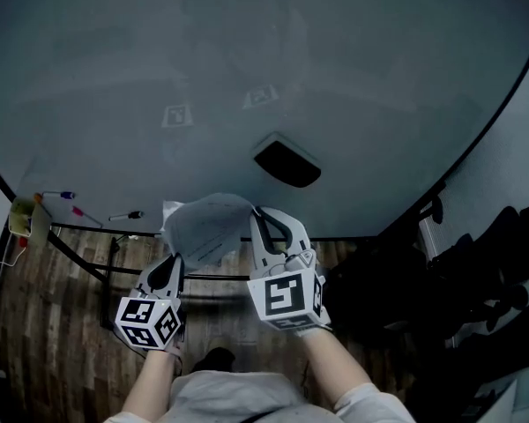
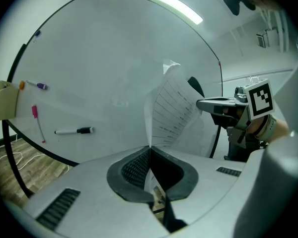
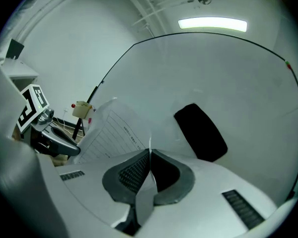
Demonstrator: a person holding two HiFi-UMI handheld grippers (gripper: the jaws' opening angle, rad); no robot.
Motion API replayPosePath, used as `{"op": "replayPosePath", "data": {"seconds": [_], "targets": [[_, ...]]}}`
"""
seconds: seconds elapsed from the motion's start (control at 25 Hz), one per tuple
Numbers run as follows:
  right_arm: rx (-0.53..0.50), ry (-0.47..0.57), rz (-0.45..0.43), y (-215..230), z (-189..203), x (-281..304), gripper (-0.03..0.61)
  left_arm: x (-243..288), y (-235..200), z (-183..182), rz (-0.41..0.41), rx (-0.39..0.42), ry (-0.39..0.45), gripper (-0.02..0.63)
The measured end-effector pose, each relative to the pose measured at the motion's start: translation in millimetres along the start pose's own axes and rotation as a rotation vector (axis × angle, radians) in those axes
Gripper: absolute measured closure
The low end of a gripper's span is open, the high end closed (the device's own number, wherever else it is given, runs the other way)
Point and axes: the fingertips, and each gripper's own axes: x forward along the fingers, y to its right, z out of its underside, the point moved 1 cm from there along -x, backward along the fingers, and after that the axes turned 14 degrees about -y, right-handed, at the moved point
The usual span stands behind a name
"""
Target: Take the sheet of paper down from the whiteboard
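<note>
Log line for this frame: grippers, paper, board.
left gripper: shut on sheet of paper | right gripper: shut on it too | sheet: bowed between both, looks clear of whiteboard | eraser: on whiteboard

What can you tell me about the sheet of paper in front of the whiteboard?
The sheet of paper is thin and white, printed with a ruled form and small text. It bows and curls, held in front of the whiteboard. The left tool pinches one edge, the right tool another, both shut on it.

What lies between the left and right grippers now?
The curled sheet of paper spans the gap in the head view, left gripper and right gripper each shut on it.
</note>
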Motion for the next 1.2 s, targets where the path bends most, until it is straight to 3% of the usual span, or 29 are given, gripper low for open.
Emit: {"op": "replayPosePath", "data": {"seconds": [0.52, 1.2], "targets": [[0.097, -0.021, -0.025, 6, 48, -92, 0.555, -39, 72, 31, 0.046, 0.04, 0.004, 0.598], [0.15, -0.051, -0.08, -9, 85, -133, 0.555, -54, 101, 58, 0.087, 0.08, -0.038, 0.598]]}}
